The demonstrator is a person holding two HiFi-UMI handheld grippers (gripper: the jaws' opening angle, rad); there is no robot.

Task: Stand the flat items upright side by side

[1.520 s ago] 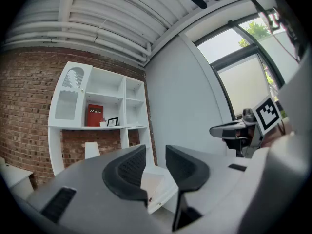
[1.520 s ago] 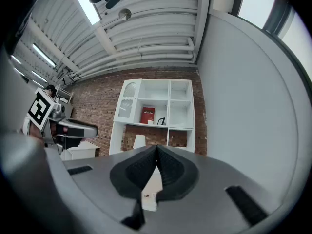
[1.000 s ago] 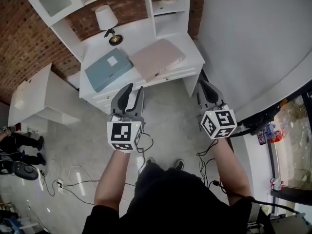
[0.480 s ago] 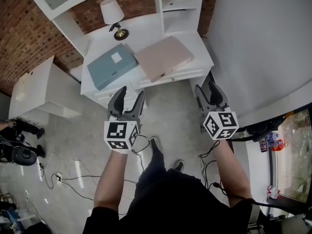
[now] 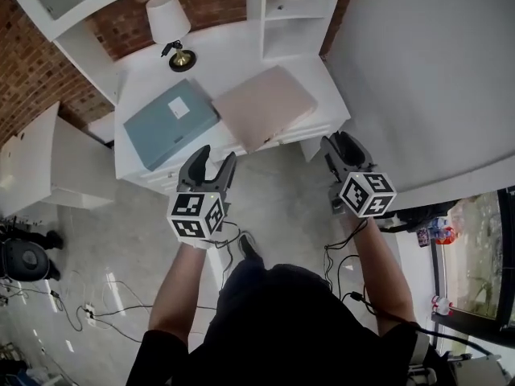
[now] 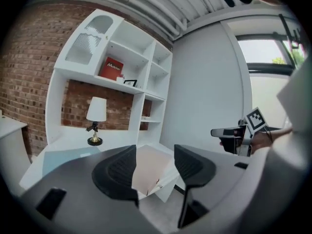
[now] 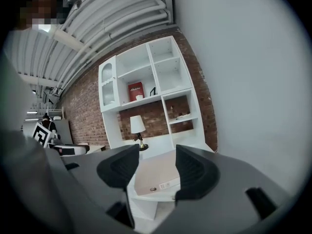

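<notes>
A blue-grey binder (image 5: pixel 170 123) and a pink binder (image 5: pixel 265 107) lie flat side by side on the white desk (image 5: pixel 233 55). The pink one overhangs the desk's front edge. My left gripper (image 5: pixel 216 155) hovers open just in front of the desk, short of both binders, with nothing between its jaws. My right gripper (image 5: pixel 339 141) is open too, off the desk's right front corner and empty. In the left gripper view the pink binder (image 6: pixel 151 172) shows through the gap of the left gripper (image 6: pixel 155 162). The right gripper view frames the pink binder (image 7: pixel 156 175) between the right gripper's (image 7: pixel 157 167) jaws.
A white-shaded lamp (image 5: pixel 167 18) stands at the back of the desk under a white shelf unit (image 5: pixel 282 14) that holds a red book (image 6: pixel 111 68). A low white cabinet (image 5: pixel 40 159) stands left of the desk. Cables (image 5: pixel 80 296) trail over the floor. A grey wall (image 5: pixel 426 71) closes the right side.
Both grippers' jaws have spread apart. The person has stepped toward the desk, so both grippers are now closer to its front edge.
</notes>
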